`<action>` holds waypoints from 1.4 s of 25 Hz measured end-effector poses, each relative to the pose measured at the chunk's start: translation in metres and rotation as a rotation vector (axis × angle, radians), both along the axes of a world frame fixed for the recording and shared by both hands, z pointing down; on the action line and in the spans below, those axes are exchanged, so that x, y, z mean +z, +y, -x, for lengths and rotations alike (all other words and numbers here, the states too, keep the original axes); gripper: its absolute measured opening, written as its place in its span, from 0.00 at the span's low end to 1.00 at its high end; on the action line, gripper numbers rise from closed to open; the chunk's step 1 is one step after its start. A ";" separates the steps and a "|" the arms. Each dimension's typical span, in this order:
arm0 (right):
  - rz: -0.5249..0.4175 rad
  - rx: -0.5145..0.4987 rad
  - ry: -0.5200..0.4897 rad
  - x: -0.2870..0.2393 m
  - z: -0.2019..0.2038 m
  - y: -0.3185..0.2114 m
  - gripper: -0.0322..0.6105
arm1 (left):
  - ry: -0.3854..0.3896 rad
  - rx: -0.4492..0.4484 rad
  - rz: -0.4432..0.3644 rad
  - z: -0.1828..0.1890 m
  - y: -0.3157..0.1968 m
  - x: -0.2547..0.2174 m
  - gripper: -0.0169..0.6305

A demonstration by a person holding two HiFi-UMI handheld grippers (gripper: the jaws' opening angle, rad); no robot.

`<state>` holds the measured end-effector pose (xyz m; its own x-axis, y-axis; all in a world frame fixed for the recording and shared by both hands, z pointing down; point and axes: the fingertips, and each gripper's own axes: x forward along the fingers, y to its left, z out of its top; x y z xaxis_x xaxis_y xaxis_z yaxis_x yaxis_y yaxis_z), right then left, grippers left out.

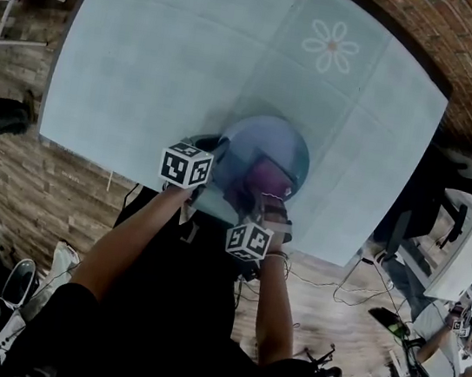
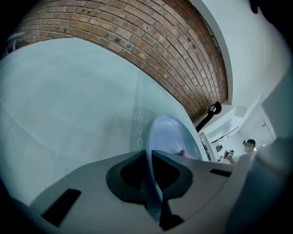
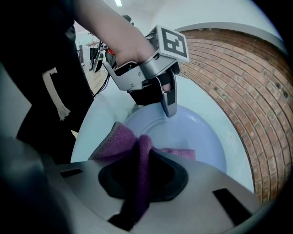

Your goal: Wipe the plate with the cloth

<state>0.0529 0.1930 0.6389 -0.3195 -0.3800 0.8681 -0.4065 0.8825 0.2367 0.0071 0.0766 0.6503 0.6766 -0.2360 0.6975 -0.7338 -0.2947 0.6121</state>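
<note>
A pale blue plate [image 1: 265, 144] lies on the table near its front edge. My left gripper [image 1: 219, 146] is shut on the plate's left rim. In the left gripper view the thin rim [image 2: 151, 173] runs straight between the jaws of that gripper [image 2: 153, 185]. A purple cloth [image 1: 265, 179] rests on the near part of the plate. My right gripper [image 1: 262, 200] is shut on it. In the right gripper view a fold of the cloth [image 3: 139, 155] is pinched between the jaws of my right gripper [image 3: 137, 183] and spreads onto the plate [image 3: 201, 137]. The left gripper [image 3: 168, 104] shows there on the far rim.
The table [image 1: 167, 59] has a light blue cover with a flower print [image 1: 332, 46] at the back right. Its front edge [image 1: 323, 249] runs just below the plate. Brick floor surrounds it. Desks and a person [image 1: 449, 347] are at the far right.
</note>
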 end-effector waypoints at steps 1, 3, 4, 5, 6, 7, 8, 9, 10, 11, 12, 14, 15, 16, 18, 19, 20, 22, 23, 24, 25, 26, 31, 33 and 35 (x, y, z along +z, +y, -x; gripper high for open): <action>-0.003 -0.004 0.000 0.000 -0.001 0.000 0.14 | -0.001 0.002 -0.001 0.000 0.000 0.000 0.10; -0.008 -0.012 -0.005 0.000 -0.002 -0.001 0.14 | -0.003 0.007 -0.005 0.000 0.001 -0.001 0.10; -0.011 -0.015 -0.010 0.000 -0.003 -0.002 0.14 | -0.004 0.008 -0.006 -0.001 0.001 -0.001 0.10; -0.014 -0.017 -0.014 0.000 -0.004 -0.003 0.14 | -0.004 0.009 -0.007 -0.001 0.001 -0.001 0.10; -0.019 -0.020 -0.017 0.000 -0.005 -0.005 0.14 | -0.004 0.009 -0.007 -0.001 0.001 -0.001 0.10; -0.024 -0.023 -0.017 0.000 -0.007 -0.007 0.14 | -0.005 0.009 -0.008 -0.001 0.001 -0.001 0.10; -0.030 -0.023 -0.015 -0.001 -0.008 -0.010 0.14 | -0.004 0.010 -0.008 -0.001 0.001 -0.002 0.10; -0.036 -0.020 -0.013 -0.001 -0.011 -0.014 0.14 | -0.004 0.010 -0.007 -0.001 0.001 -0.002 0.10; -0.043 -0.016 -0.009 -0.001 -0.014 -0.019 0.14 | -0.003 0.011 -0.006 -0.002 0.001 -0.002 0.10; -0.051 -0.013 -0.004 -0.001 -0.017 -0.025 0.14 | -0.004 0.011 -0.006 -0.002 0.002 -0.002 0.10; -0.060 -0.013 0.003 -0.001 -0.019 -0.032 0.14 | -0.004 0.010 -0.006 -0.002 0.001 -0.002 0.10; -0.079 -0.020 0.019 -0.001 -0.024 -0.047 0.14 | -0.005 0.008 -0.007 -0.002 0.001 -0.002 0.10; -0.089 -0.025 0.025 -0.001 -0.027 -0.054 0.14 | -0.005 0.007 -0.007 -0.002 0.001 -0.002 0.10; -0.098 -0.028 0.029 -0.001 -0.029 -0.061 0.14 | -0.005 0.007 -0.007 -0.002 0.002 -0.002 0.10; -0.116 -0.029 0.034 -0.002 -0.034 -0.075 0.14 | -0.006 0.005 -0.007 -0.002 0.002 -0.002 0.10; -0.125 -0.029 0.037 -0.002 -0.036 -0.082 0.14 | -0.007 0.004 -0.007 -0.002 0.002 -0.002 0.10; -0.133 -0.030 0.042 -0.002 -0.039 -0.088 0.14 | -0.007 0.003 -0.007 -0.002 0.002 -0.002 0.10; -0.145 -0.028 0.055 -0.002 -0.043 -0.100 0.14 | -0.007 0.001 -0.006 -0.001 0.002 -0.002 0.10; -0.150 -0.026 0.062 -0.001 -0.046 -0.106 0.14 | -0.007 0.000 -0.005 -0.001 0.001 -0.001 0.10; -0.154 -0.023 0.069 -0.001 -0.047 -0.112 0.14 | -0.006 -0.001 -0.005 0.000 0.000 -0.001 0.10; -0.158 -0.021 0.074 -0.001 -0.048 -0.117 0.14 | -0.005 -0.003 -0.005 0.000 0.000 0.000 0.10; -0.161 -0.020 0.077 -0.001 -0.049 -0.121 0.14 | -0.003 -0.005 -0.005 0.001 -0.001 0.000 0.10; -0.188 -0.011 0.108 -0.002 -0.056 -0.136 0.14 | 0.001 -0.012 -0.004 0.001 -0.001 -0.001 0.10; -0.191 0.006 0.124 -0.001 -0.061 -0.141 0.14 | 0.003 -0.015 -0.003 0.001 -0.001 -0.001 0.10; -0.191 0.026 0.140 0.000 -0.065 -0.145 0.14 | 0.004 -0.021 -0.001 0.001 0.000 -0.001 0.10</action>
